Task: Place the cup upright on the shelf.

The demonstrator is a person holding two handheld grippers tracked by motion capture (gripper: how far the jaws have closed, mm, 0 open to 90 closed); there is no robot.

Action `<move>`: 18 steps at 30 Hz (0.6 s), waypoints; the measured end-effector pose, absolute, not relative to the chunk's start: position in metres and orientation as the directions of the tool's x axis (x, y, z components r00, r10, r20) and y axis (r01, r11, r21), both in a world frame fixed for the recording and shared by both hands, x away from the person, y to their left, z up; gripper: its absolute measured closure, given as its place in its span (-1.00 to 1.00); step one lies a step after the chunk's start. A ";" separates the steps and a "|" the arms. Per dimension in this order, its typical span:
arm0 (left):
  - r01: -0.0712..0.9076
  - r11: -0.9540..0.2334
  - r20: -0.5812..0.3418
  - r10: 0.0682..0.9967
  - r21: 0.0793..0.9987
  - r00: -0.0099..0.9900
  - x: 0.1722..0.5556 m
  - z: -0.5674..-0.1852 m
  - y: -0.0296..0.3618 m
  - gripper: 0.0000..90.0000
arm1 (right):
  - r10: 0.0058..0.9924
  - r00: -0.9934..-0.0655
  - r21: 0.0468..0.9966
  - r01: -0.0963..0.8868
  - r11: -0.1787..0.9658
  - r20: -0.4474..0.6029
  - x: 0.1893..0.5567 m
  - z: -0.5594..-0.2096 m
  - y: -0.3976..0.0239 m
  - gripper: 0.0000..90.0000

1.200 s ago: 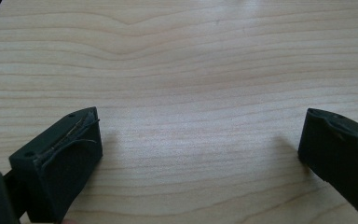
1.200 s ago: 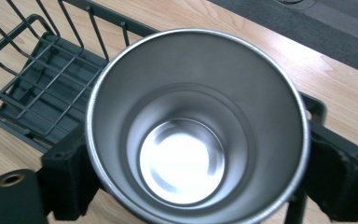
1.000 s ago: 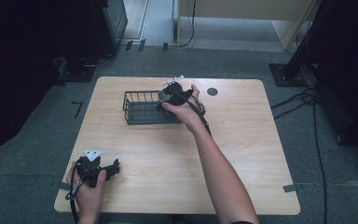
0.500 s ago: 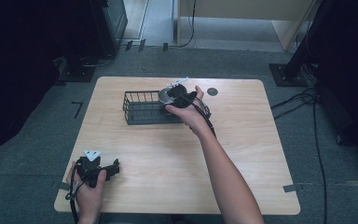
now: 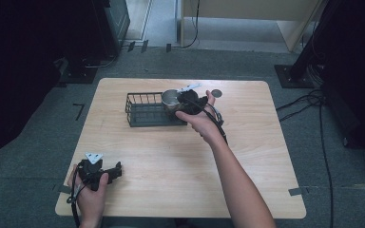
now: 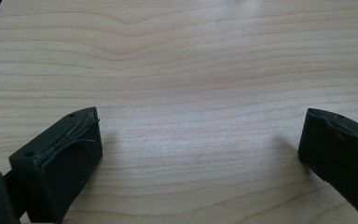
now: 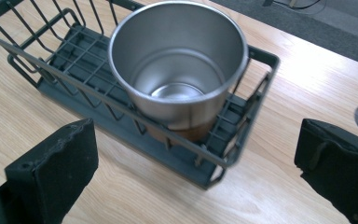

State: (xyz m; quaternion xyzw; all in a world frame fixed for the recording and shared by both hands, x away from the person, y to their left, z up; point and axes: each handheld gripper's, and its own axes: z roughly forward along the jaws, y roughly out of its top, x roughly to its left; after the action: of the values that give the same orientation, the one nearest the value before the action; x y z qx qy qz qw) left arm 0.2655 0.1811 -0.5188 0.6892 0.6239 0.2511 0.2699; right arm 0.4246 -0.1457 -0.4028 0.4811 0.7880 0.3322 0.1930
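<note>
Right gripper (image 7: 193,163) is held open, empty, beside cup (image 7: 179,65) in rack (image 7: 254,135) near table's far edge; cup could be tipped if jaws clip rim.

Left gripper (image 6: 196,154) open, idle.

We see a light wooden table (image 5: 247,156) mid-frame. On it, toward its upper middle, sits a dark wire basket (image 5: 145,110); a small grey disc (image 5: 216,93) lies just right of it.

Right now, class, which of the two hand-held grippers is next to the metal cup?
The right hand-held gripper, held open at the wire basket where the metal cup stands; the left hand-held gripper is over bare table near the front edge.
</note>
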 end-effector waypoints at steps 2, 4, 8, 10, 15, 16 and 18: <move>0.724 -0.075 0.009 0.995 0.685 0.095 0.266 -0.519 0.181 -1.00 | 0.889 -0.458 0.711 0.630 0.312 0.015 0.422 -0.403 -0.151 -1.00; 0.725 -0.076 0.010 0.995 0.685 0.096 0.266 -0.519 0.181 -1.00 | 0.893 -0.450 0.711 0.633 0.305 0.018 0.418 -0.403 -0.156 -1.00; 0.725 -0.075 0.009 0.995 0.685 0.095 0.266 -0.519 0.181 -1.00 | 0.896 -0.444 0.717 0.629 0.301 0.013 0.410 -0.403 -0.165 -1.00; 0.725 -0.075 0.009 0.995 0.685 0.095 0.266 -0.519 0.181 -1.00 | 0.898 -0.440 0.718 0.629 0.298 0.013 0.405 -0.404 -0.170 -1.00; 0.725 -0.075 0.009 0.995 0.685 0.095 0.266 -0.519 0.181 -1.00 | 0.904 -0.428 0.726 0.623 0.290 0.007 0.393 -0.404 -0.182 -1.00; 0.724 -0.076 0.009 0.995 0.685 0.095 0.266 -0.519 0.181 -1.00 | 0.905 -0.426 0.727 0.623 0.289 0.006 0.391 -0.404 -0.185 -1.00; 0.725 -0.075 0.009 0.995 0.685 0.095 0.266 -0.519 0.181 -1.00 | 0.908 -0.420 0.729 0.622 0.285 0.004 0.387 -0.405 -0.190 -1.00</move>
State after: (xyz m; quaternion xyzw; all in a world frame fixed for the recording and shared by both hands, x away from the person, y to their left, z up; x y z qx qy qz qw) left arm 0.2655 0.1811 -0.5188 0.6890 0.6241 0.2509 0.2699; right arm 0.3870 -0.1899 -0.4048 0.4948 0.7728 0.3356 0.2126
